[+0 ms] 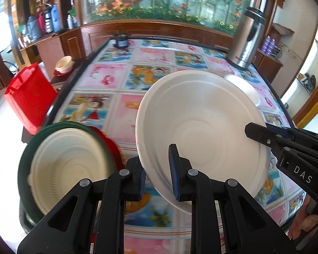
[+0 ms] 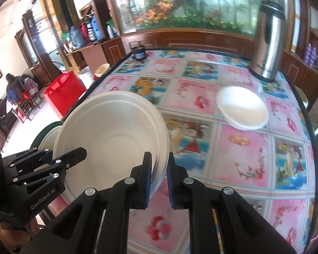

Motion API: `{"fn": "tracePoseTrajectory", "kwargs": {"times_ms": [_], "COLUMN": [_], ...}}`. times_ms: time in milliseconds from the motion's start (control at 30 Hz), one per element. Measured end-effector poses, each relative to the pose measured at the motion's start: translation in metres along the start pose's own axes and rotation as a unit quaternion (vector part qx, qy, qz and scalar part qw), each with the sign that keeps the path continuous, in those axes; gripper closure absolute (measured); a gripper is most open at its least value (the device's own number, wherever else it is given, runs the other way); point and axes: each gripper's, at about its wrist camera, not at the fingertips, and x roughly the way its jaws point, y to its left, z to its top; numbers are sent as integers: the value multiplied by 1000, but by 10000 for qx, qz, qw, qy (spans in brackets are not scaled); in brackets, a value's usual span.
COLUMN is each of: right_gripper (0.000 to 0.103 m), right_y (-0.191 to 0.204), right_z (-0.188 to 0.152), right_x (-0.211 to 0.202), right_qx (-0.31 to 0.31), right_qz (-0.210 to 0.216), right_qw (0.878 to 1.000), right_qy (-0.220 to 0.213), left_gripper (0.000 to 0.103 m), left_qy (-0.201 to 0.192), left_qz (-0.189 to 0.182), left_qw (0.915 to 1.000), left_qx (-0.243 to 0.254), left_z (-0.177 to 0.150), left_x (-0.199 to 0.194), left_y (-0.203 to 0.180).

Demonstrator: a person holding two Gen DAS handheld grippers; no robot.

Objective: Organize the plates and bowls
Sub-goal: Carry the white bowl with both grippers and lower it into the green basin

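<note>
A large white bowl point(image 1: 201, 127) hangs tilted above the table, held from two sides. My left gripper point(image 1: 158, 163) is shut on its near rim, one blue pad inside and one outside. In the same view my right gripper point(image 1: 254, 132) grips the bowl's right edge. The right wrist view shows the same bowl point(image 2: 112, 135) with my right gripper point(image 2: 159, 160) shut on its rim, and my left gripper point(image 2: 67, 154) clamped on its left edge. A second white bowl point(image 2: 241, 108) rests on the table farther back. At the left edge a cream bowl point(image 1: 70, 165) sits in a stack on green and red plates.
The table point(image 1: 116, 78) has a colourful picture cloth and a dark rim. A tall steel flask point(image 2: 267, 42) stands at its far right, and a small dark jar point(image 2: 140, 54) at the far edge. A red bag point(image 1: 29, 97) stands on the floor to the left.
</note>
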Motion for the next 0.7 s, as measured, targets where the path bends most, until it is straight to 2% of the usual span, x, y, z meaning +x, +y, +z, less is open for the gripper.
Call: {"fn": "tracePoseTrajectory", "kwargs": {"times_ms": [533, 700], "right_gripper": [90, 89], "right_y": [99, 126], "right_z": [26, 27], "right_x": [38, 54], "right_qx": [-706, -903], "right_qz": [516, 651], "right_qw": [9961, 9934], "right_qy": [133, 267], "left_gripper": [84, 84], "left_qy": [-153, -31], "left_qz": [632, 752], "left_qw": [9962, 9943], "left_qx": [-574, -757], "left_z": [-12, -23], "left_x": [-25, -20], "left_y": [101, 128]}}
